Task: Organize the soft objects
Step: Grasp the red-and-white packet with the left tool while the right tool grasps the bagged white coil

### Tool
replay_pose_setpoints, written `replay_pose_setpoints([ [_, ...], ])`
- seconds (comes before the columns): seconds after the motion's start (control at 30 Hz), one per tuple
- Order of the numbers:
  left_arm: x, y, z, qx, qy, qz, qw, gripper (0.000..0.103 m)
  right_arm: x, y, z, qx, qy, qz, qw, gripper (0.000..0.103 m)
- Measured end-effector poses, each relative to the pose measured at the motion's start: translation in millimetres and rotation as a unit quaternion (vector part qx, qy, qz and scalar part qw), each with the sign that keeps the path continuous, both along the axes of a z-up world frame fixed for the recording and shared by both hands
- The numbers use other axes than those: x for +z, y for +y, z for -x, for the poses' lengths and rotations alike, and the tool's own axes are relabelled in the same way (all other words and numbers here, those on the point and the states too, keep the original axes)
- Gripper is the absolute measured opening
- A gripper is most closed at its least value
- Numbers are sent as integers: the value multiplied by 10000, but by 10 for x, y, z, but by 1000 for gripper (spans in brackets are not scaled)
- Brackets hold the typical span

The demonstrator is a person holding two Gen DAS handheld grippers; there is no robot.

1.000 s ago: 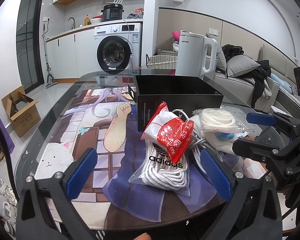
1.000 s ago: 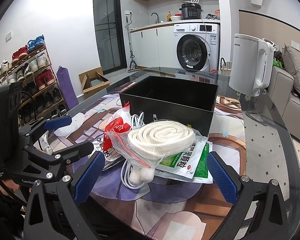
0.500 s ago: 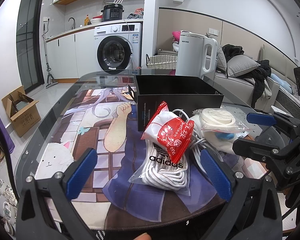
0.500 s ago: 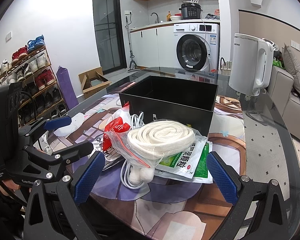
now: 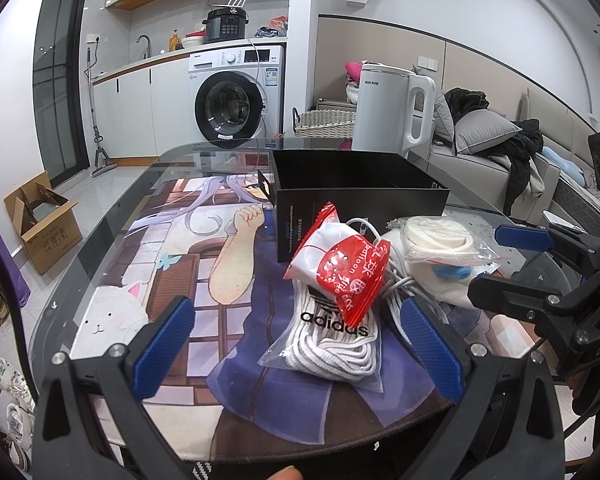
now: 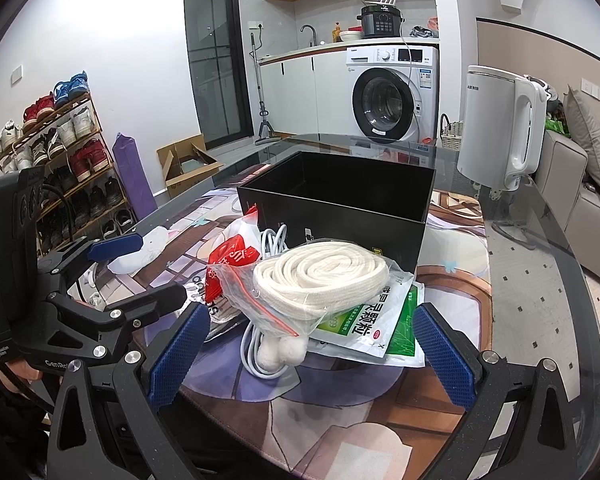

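A pile of bagged soft goods lies before an open black box (image 5: 356, 184) (image 6: 336, 208). It holds a clear Adidas bag of white laces (image 5: 332, 340), a red-and-white balloon packet (image 5: 340, 268) (image 6: 230, 264), a bag of coiled cream rope (image 6: 320, 276) (image 5: 436, 240), a green-and-white sachet (image 6: 380, 324) and a white cable (image 6: 256, 356). My left gripper (image 5: 296, 348) (image 6: 140, 268) stands open just short of the lace bag. My right gripper (image 6: 308, 360) (image 5: 504, 260) stands open in front of the rope bag. Neither holds anything.
The pile rests on an illustrated mat (image 5: 204, 264) over a round glass table (image 6: 540, 280). A white kettle (image 6: 500, 128) stands at the far right of the table. Beyond are a washing machine (image 5: 236, 96), a cardboard box (image 5: 40, 220) on the floor, a shoe rack (image 6: 56, 152) and a sofa (image 5: 500, 160).
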State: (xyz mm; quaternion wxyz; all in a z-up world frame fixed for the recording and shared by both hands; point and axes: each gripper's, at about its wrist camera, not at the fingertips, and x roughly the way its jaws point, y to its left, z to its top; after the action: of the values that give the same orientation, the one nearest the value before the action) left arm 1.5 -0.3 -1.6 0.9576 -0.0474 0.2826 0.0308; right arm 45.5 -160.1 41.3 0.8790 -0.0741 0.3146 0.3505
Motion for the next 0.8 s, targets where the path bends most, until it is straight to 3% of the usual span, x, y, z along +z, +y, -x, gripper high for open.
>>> replay_pose_setpoints([
  [0.47,11,37,-130,-80,36,-65,9999,103,58,11,-183,-24,266,-140,9995,103],
  [0.8,-17,14,-414,-264,146,-189,9994,103,50,228,-371,103,443,188,9988,103],
])
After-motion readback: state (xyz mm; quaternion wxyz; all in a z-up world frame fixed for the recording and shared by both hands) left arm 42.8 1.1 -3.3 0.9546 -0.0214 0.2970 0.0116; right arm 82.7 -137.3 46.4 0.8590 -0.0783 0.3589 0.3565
